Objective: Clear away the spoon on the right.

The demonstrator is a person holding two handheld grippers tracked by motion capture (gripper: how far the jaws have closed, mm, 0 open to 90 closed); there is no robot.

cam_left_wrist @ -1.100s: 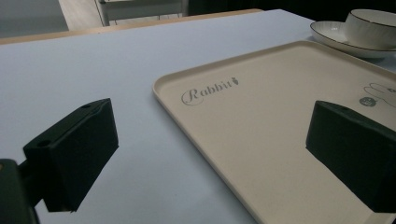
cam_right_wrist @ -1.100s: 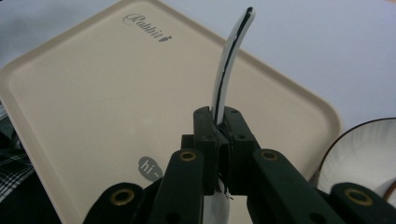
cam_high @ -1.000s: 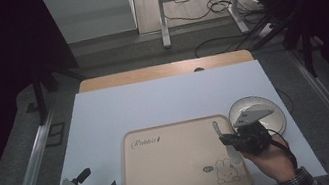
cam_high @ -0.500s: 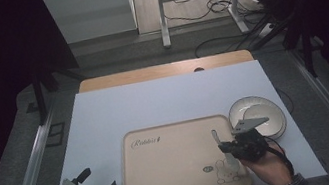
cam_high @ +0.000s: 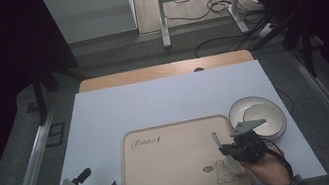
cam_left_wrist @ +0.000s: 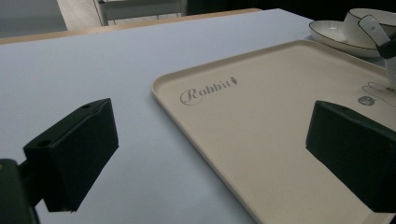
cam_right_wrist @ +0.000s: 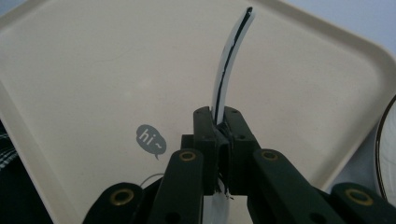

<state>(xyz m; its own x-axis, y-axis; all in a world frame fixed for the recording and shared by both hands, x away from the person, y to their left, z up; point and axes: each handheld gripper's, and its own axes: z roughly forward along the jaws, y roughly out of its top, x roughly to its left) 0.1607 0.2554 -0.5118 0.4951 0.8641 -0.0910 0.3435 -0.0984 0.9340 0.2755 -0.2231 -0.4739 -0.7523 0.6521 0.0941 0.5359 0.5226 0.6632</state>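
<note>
Clamping white spoon [cam_right_wrist: 229, 60] edge-on, right gripper [cam_high: 232, 148] hovering over tray [cam_high: 167, 183] (rabbit-print corner); handle pointing away from bowl [cam_high: 257, 115], which sits just beside. Left gripper [cam_high: 98, 184] idling, jaws apart.

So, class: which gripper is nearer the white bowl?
Right. The right gripper, shut on a spoon, sits beside the white bowl; the left gripper is across the tray.

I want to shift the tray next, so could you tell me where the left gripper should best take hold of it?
Probably the tray's raised rim on its left edge, nearest the open left gripper. Come in low from the left, one jaw over the lip and one under: the tray lies flat, so its thin rim is what the jaws can close on.
</note>
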